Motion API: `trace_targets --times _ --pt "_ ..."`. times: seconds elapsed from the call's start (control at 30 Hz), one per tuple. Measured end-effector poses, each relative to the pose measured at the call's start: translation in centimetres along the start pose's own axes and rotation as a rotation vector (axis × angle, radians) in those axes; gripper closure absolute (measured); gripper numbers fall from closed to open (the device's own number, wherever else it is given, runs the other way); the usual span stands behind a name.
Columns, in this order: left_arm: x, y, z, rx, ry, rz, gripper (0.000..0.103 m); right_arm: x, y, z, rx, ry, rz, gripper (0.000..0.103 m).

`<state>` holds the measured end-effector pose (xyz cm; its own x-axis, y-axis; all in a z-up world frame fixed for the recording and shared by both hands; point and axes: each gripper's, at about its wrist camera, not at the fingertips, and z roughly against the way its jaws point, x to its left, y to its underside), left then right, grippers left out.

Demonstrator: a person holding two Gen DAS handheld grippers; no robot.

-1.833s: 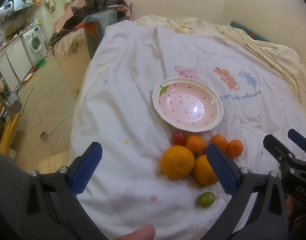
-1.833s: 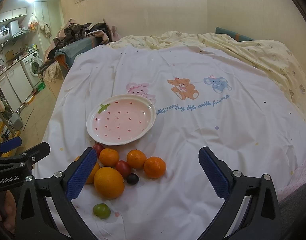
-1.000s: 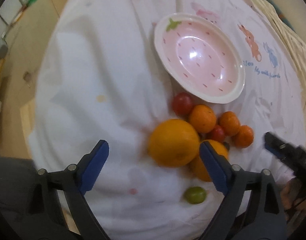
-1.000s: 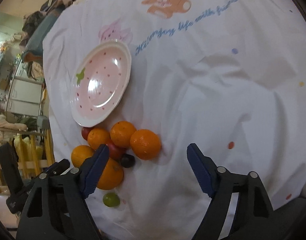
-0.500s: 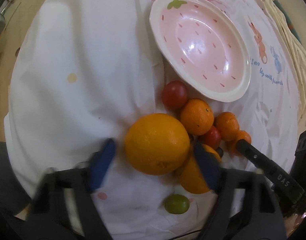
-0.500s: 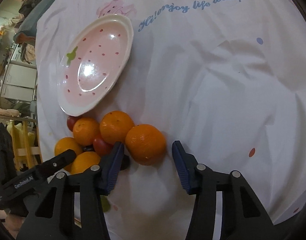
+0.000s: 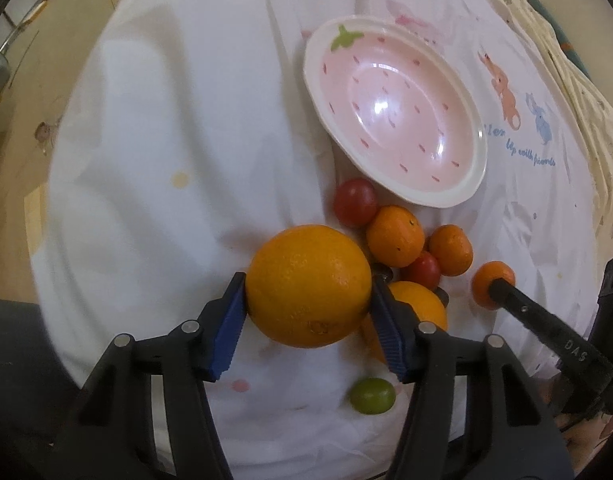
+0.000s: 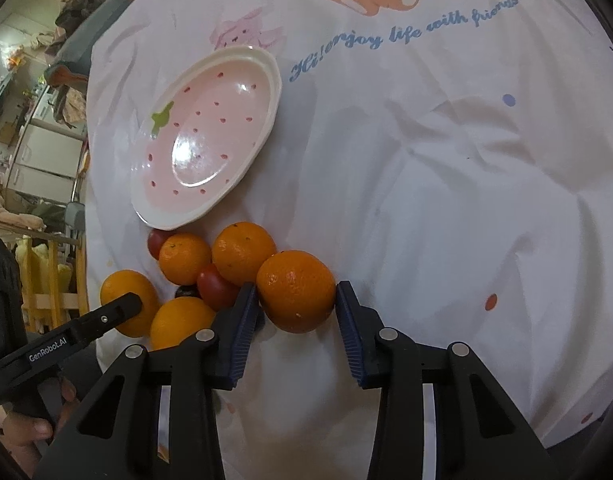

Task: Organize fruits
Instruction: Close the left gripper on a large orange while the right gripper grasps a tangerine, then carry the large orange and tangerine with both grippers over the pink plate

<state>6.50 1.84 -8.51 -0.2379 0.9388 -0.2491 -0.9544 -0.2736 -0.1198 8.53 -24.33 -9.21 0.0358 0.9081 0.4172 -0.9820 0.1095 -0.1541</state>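
A pink strawberry-pattern plate (image 7: 458, 196) (image 8: 262, 60) lies empty on the white sheet. Below it sits a cluster of fruit: oranges, tangerines (image 7: 394, 234), red tomatoes (image 7: 354, 202) and a green fruit (image 7: 371, 395). My left gripper (image 7: 306, 308) is shut on the big orange (image 7: 308, 290), blue pads touching both its sides. My right gripper (image 8: 294, 304) is shut on a tangerine (image 8: 296, 290) at the cluster's right end, still on the sheet. That tangerine also shows in the left wrist view (image 7: 488, 280).
The fruit lies near the bed's front edge. The sheet (image 8: 446, 200) spreads wide to the right with cartoon prints. Floor (image 7: 18, 92) lies to the left of the bed; clothes and furniture (image 8: 78, 12) stand at the far left.
Both grippers came down onto the fruit and closed: the left around the big orange, the right around the rightmost tangerine.
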Motion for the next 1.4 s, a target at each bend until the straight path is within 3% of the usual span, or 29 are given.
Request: trace_targets --times 0.3,0.67,1.1,1.3,1.4 --pt "-0.1 -1.6 3.6 -0.082 -0.025 -0.037 0.048 2.7 -0.7 4.0 -0.077 -0.007 0.092 0.062" --pt "-3.4 -7.5 4.8 -0.149 -0.098 -0.168 0.048 4.3 -6.4 4.5 -0.132 -0.084 0.121 0.062" --pt "-6.7 -12.5 1.4 -0.153 -0.150 -0.268 0.048 5.7 -13.4 0.2 -0.109 -0.135 0.147 0.061" --pt "-6.6 -13.5 -1.4 -0.123 -0.176 -0.293 0.048 5.3 -15.2 -3.5 -0.055 -0.118 0.143 0.061" --pt "-6.4 -13.8 -2.7 -0.090 -0.155 -0.296 0.048 5.1 -15.7 -5.2 -0.020 -0.138 0.120 0.061"
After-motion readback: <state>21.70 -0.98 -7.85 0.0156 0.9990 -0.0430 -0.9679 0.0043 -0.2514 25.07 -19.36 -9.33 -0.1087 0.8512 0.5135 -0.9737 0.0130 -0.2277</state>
